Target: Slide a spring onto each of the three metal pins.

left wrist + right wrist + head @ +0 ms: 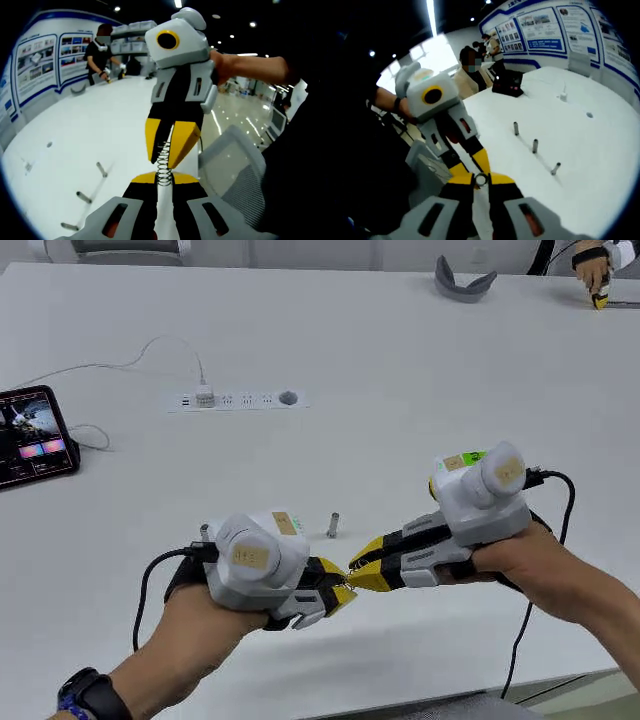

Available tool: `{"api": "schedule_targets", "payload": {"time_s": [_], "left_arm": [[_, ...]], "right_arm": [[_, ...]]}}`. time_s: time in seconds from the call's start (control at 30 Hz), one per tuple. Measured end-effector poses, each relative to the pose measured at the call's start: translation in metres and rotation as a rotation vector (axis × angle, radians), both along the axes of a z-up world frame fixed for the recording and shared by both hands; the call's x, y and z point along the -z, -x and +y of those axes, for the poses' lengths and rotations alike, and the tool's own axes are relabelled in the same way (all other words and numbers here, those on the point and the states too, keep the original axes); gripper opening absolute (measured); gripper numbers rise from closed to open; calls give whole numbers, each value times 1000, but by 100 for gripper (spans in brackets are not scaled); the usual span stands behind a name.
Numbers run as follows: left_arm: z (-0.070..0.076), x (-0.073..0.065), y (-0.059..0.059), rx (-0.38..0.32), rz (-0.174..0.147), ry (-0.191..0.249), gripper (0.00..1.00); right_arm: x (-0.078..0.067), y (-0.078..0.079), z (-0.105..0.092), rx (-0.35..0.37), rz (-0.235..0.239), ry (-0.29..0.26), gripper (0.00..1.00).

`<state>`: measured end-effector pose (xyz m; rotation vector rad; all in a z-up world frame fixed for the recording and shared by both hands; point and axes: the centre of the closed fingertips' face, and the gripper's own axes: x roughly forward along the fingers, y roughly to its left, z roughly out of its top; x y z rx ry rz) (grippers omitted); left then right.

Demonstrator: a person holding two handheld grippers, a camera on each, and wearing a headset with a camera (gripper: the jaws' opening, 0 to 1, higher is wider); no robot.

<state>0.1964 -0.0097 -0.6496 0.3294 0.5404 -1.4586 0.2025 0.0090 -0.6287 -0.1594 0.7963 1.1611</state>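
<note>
Yellow-tipped grippers (350, 580) tip-to-tip on spring (163, 165)

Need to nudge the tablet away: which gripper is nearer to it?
Left. The left gripper is to the right of the tablet, across bare table; the right gripper is farther right still, beyond the left one.

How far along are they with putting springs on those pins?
Nothing looks done yet: the three pins stand bare on the table. In hand: one spring, pinched between the left gripper and the right gripper, which meet tip to tip above the table. Left to do: every pin needs its spring.
</note>
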Motion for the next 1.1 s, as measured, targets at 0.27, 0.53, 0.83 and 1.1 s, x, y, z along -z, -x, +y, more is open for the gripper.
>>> {"api": "schedule_targets", "payload": {"time_s": [0.27,0.53,0.83,1.1], "left_arm": [[2,-1,2,12,4,-1,9],[5,1,7,58,-31,-37,9],[5,5,9,67,-19,-24,11],[6,7,14,56,-3,-6,16]], "right_arm": [[1,5,6,-119,-32,71,12],[11,12,10,-186,-32,113,13],[14,14,7,-158,-44,102,12],[14,14,5,-99,-39,60,12]]}}
